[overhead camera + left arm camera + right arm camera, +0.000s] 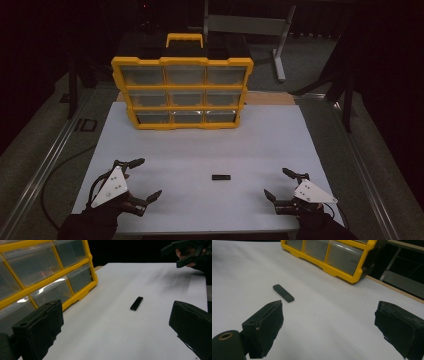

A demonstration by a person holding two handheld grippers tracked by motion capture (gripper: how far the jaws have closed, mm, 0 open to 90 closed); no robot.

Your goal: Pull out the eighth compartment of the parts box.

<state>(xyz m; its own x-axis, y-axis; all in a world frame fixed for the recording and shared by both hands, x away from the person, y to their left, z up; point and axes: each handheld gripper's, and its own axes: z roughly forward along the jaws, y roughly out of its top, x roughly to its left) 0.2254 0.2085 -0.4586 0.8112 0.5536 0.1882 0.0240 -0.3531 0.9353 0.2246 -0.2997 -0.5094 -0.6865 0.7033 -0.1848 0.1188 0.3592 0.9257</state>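
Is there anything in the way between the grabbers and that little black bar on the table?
Nothing visible. The small black bar lies alone on the white table, between the open left gripper and open right gripper.

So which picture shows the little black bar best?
The right gripper view: the little black bar lies closest there, its flat shape and edges clear. The left gripper view shows it smaller, farther off. The high view shows it tiny, on the white table between the grippers.
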